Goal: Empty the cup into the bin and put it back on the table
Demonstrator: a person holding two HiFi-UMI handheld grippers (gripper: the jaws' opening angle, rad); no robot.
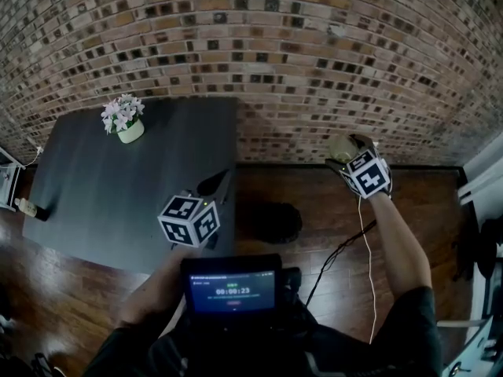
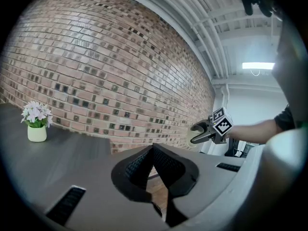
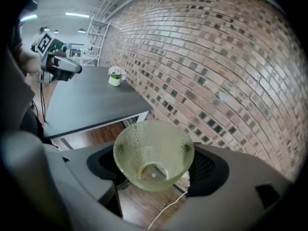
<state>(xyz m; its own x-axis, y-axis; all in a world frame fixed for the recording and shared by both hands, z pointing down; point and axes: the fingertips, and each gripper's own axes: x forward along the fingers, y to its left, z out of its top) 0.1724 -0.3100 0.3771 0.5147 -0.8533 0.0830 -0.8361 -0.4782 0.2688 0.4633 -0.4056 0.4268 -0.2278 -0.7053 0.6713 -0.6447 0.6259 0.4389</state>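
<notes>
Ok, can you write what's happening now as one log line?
right gripper: shut on green cup, off the table | green cup: looks empty | left gripper: shut, holding nothing | flower pot: on table

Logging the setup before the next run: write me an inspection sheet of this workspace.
Surface: dark table, standing against the wall.
Job's things: clear green cup, nothing inside it, held off the table; dark bin on the floor beside the table, with the cup to its right, not over it.
Clutter: flower pot at the table's far side; a small thing at its left edge, too small to tell.
Grippers: right gripper shut on the cup; left gripper shut, holding nothing, by the table's near right corner.
Cables: white cable hanging from the right gripper; black cable on the floor.
Surroundings: brick wall, wooden floor.
</notes>
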